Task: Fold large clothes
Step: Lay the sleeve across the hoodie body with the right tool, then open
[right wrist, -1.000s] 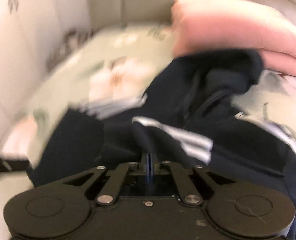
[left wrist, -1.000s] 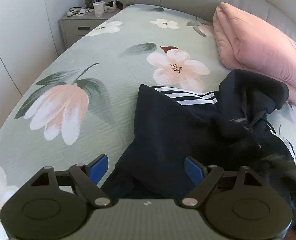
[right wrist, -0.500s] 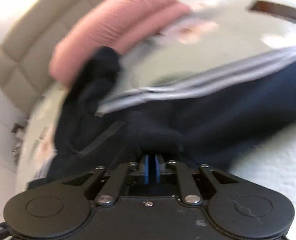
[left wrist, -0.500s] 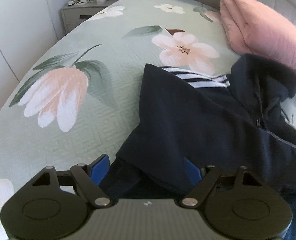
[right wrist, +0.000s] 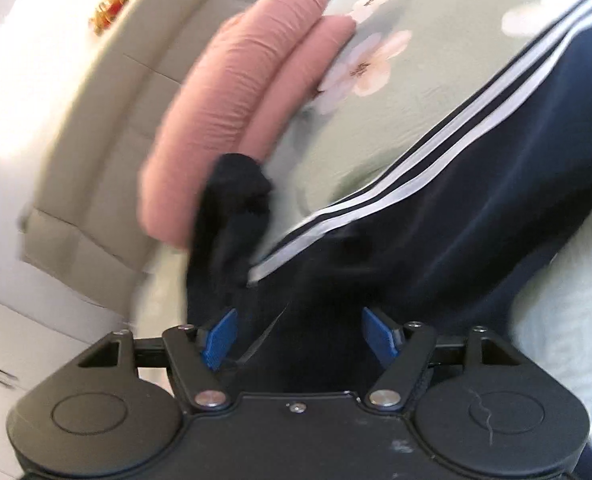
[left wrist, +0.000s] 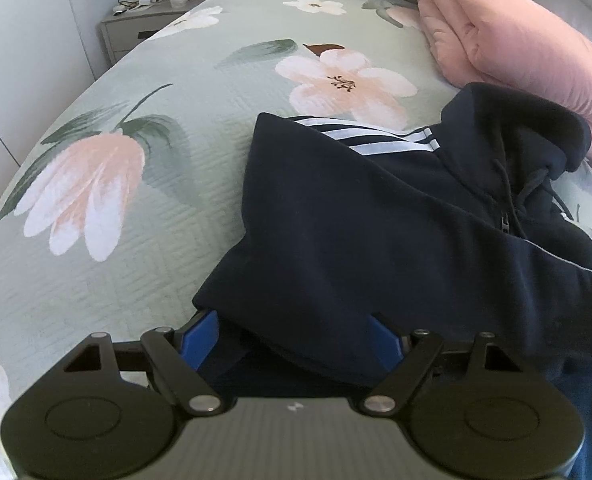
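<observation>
A navy hooded jacket [left wrist: 368, 232] with white sleeve stripes lies on the floral bedspread [left wrist: 136, 168], its left sleeve folded over the body and its hood toward the pink quilt. My left gripper [left wrist: 292, 338] is open, its blue pads on either side of the jacket's near edge. In the right wrist view the jacket [right wrist: 436, 232] lies with one striped sleeve stretched out to the upper right. My right gripper [right wrist: 300, 334] is open just above the dark fabric and holds nothing.
A folded pink quilt [left wrist: 516, 44] lies at the head of the bed, also in the right wrist view [right wrist: 236, 100]. A grey nightstand [left wrist: 140, 28] with a cup stands beyond the bed's far left corner. A padded headboard [right wrist: 108, 128] runs behind.
My right gripper swung right while shut on the jacket fabric, then opened and let it go. The left gripper stayed open and moved slightly closer to the jacket's edge.
</observation>
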The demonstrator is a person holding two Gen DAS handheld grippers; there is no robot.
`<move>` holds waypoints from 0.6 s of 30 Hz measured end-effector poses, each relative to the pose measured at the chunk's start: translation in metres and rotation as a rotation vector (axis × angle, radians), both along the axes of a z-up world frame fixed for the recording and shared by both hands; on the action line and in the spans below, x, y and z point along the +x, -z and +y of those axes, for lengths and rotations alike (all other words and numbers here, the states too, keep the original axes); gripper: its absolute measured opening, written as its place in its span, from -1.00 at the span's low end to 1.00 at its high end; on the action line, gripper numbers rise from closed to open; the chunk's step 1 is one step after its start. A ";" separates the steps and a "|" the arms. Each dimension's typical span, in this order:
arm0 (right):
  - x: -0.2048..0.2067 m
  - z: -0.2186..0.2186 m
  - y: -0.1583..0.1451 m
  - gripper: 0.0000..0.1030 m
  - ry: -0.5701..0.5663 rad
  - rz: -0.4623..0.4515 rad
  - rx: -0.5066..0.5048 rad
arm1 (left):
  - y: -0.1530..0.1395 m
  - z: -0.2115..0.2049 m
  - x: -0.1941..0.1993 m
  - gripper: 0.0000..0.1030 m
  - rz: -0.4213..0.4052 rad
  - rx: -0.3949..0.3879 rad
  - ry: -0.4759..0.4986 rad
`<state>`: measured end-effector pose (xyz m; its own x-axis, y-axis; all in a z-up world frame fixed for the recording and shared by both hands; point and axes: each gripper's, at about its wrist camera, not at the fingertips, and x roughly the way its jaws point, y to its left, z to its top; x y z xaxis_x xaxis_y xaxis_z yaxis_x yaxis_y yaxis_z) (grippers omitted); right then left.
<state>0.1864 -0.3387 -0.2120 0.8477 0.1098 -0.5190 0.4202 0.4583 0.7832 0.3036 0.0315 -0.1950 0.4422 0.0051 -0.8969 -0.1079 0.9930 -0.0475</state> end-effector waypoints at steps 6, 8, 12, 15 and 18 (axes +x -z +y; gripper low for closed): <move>0.024 0.020 0.021 0.87 -0.042 0.217 -0.101 | 0.001 -0.012 -0.003 0.60 0.006 0.009 0.037; 0.031 0.021 0.027 0.82 -0.038 0.199 -0.134 | 0.001 -0.015 -0.003 0.60 0.004 0.006 0.038; 0.028 0.028 -0.002 -0.56 0.000 0.187 -0.326 | -0.001 -0.018 -0.005 0.60 -0.007 -0.014 0.057; 0.014 0.033 -0.032 -0.57 -0.032 0.022 -0.390 | -0.004 -0.022 -0.007 0.60 -0.021 0.011 0.073; 0.006 0.036 -0.040 -0.59 -0.041 -0.023 -0.486 | -0.005 -0.024 -0.006 0.60 -0.021 0.017 0.076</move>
<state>0.1923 -0.3029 -0.1718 0.8595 -0.1068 -0.4999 0.3791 0.7891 0.4832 0.2972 0.0079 -0.1904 0.4608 -0.0144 -0.8874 -0.0311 0.9990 -0.0323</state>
